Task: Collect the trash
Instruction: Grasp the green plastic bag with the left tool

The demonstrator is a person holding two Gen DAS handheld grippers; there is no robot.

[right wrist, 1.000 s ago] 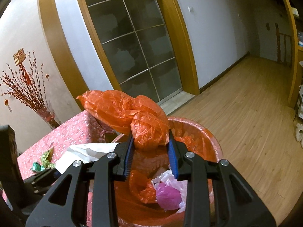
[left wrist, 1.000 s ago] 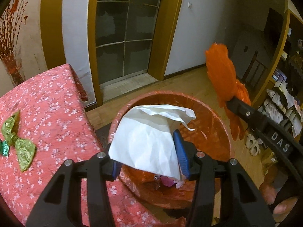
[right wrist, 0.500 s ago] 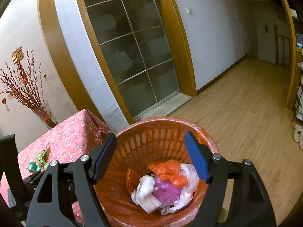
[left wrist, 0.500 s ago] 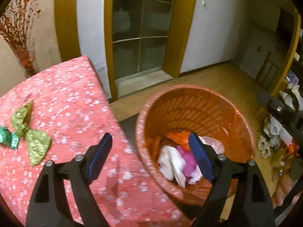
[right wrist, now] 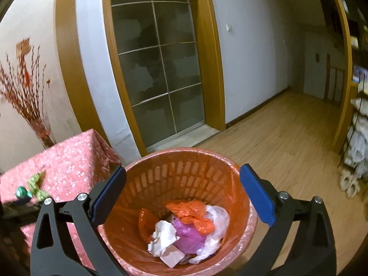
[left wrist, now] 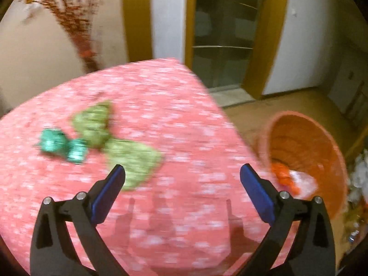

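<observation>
My left gripper (left wrist: 182, 176) is open and empty above the pink flowered table (left wrist: 174, 119). A green wrapper (left wrist: 128, 153) and a teal wrapper (left wrist: 62, 143) lie on the table just beyond its left finger. My right gripper (right wrist: 182, 179) is open and empty over the orange basket (right wrist: 184, 172). Inside the basket lie white paper (right wrist: 164, 235), an orange bag (right wrist: 191, 211), a purple bag (right wrist: 188, 239) and a clear bag. The basket (left wrist: 303, 151) also shows in the left wrist view, on the floor right of the table. The wrappers (right wrist: 34, 187) show small in the right wrist view.
A glass door with a wooden frame (right wrist: 158, 69) stands behind the basket. A vase of red branches (right wrist: 30, 92) stands at the wall behind the table. Wooden floor (right wrist: 287, 133) stretches to the right. A shelf with shoes and bags (right wrist: 356, 149) is at the far right.
Both grippers opened and dropped the white paper and the orange bag into the basket. My left gripper has since swung left over the table towards the wrappers.
</observation>
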